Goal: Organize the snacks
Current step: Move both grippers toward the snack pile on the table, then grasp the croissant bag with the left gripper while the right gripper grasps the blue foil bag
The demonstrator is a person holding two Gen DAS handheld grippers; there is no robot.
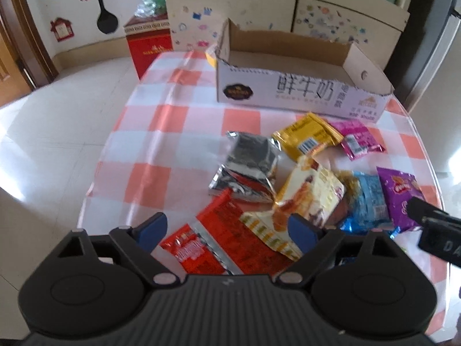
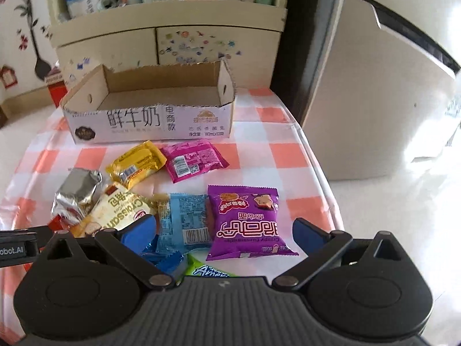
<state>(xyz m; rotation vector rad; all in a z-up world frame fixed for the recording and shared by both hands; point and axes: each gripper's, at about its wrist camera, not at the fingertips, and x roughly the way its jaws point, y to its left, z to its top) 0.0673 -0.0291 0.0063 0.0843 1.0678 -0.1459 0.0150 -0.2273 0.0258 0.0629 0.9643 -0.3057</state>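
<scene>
Several snack packs lie on a checked tablecloth in front of an open, empty cardboard box (image 1: 299,92) (image 2: 149,124). My left gripper (image 1: 227,230) is open above a red pack (image 1: 219,230), with a cream croissant pack (image 1: 311,196) by its right finger. A silver pack (image 1: 247,164), yellow pack (image 1: 308,135) and pink pack (image 1: 357,138) lie beyond. My right gripper (image 2: 224,230) is open, straddling a purple noodle pack (image 2: 247,222) and a blue pack (image 2: 184,219). The yellow pack (image 2: 135,164), pink pack (image 2: 193,160), silver pack (image 2: 77,193) and croissant pack (image 2: 121,213) also show there.
The table (image 1: 178,132) drops off to tiled floor on the left and right. A red box (image 1: 149,46) stands on the floor behind. A stickered cabinet (image 2: 201,43) with shelves stands behind the cardboard box. A green pack (image 2: 210,271) lies under my right gripper.
</scene>
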